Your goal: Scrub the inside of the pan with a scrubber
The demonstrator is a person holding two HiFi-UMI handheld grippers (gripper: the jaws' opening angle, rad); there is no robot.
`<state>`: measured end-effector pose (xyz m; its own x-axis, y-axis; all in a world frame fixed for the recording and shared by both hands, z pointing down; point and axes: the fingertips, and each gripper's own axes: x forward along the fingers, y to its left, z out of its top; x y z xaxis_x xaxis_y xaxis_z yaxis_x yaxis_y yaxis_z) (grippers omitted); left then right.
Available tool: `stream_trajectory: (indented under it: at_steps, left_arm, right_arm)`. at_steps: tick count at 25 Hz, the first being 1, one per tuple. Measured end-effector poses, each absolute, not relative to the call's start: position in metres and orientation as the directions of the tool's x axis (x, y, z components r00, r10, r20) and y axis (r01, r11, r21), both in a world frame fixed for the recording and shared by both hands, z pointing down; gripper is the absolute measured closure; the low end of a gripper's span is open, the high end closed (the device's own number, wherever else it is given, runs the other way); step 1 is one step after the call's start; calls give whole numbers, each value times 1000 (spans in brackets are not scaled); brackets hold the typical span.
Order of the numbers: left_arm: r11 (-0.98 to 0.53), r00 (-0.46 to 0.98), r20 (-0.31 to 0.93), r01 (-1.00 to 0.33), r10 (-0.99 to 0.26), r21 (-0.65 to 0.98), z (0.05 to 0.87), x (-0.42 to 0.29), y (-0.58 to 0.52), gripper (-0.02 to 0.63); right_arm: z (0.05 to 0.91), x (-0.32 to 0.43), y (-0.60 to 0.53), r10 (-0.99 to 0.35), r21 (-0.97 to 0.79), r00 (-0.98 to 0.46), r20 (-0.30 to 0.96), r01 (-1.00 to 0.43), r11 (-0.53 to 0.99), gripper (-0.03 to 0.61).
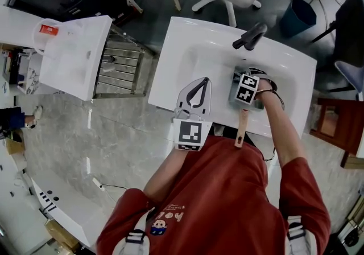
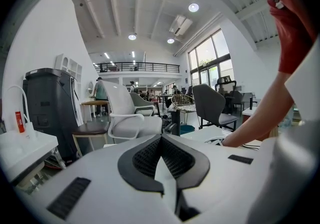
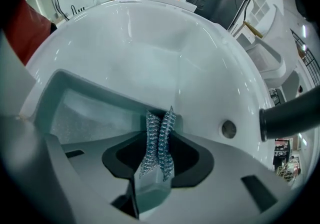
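Observation:
A grey-teal square pan (image 1: 234, 92) with a wooden handle (image 1: 242, 128) lies in the white sink (image 1: 187, 57). My right gripper (image 1: 244, 80) reaches down into the pan. It is shut on a silvery metal-mesh scrubber (image 3: 159, 140), which sticks up between the right gripper's (image 3: 161, 118) jaws, just over the pan's inner wall (image 3: 85, 110). My left gripper (image 1: 201, 81) hovers over the sink's near left rim, apart from the pan. In its own view the left gripper (image 2: 161, 140) is shut with nothing in it and points out at the room.
A black faucet (image 1: 250, 36) stands at the sink's far rim, also seen as the faucet (image 3: 290, 113) beside an overflow hole (image 3: 228, 128). A second white basin (image 1: 74, 54) and a metal rack (image 1: 122, 69) stand to the left. Office chairs (image 2: 130, 118) are beyond.

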<state>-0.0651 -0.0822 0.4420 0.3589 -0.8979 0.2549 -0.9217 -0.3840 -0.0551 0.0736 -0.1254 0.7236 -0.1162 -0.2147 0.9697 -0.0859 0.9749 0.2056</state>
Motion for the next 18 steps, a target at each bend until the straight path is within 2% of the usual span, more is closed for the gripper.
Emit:
stream_trajectory:
  at_steps: [13, 18]
  left_arm:
    - [-396, 373, 263, -918, -890, -37, 448, -63, -75, 604]
    - [-406, 382, 265, -913, -885, -41, 447, -60, -73, 604]
  right_arm:
    - [724, 73, -126, -245, 234, -103, 964, -103, 967, 430]
    - [711, 74, -120, -208, 193, -116, 971, -131, 972, 428]
